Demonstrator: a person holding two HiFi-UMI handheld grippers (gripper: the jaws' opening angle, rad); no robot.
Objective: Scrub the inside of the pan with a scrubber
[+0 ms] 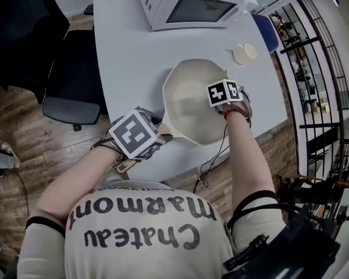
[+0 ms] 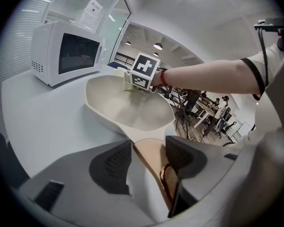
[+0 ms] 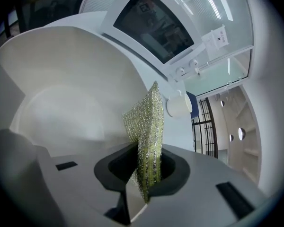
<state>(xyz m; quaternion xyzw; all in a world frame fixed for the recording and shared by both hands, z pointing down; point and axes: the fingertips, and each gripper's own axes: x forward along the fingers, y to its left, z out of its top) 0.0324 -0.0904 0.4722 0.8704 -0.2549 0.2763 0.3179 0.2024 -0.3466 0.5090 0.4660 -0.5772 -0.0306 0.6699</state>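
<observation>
where the head view looks down on the white table [image 1: 122, 68], the cream pan [image 1: 189, 97] sits near the microwave [image 1: 192, 4], the left claw [image 1: 161, 137] at its handle [image 1: 166, 137] and the right claw [image 1: 225, 81] over its right rim. in the left gripper view the jaws clamp that handle from both sides. in the right gripper view the jaws pinch a green mesh scrubber [image 3: 146, 131], upright before the pan's inside.

Pan [image 1: 186, 97]: cream. Scrubber [image 3: 149, 122], between the right gripper's [image 3: 143, 168] dark grey pads [image 3: 112, 167]: glittery yellow-green mesh. Microwave [image 1: 189, 4] beyond them: white.

Office, swivel chair [image 1: 70, 108], desks [image 2: 209, 113] behind
</observation>
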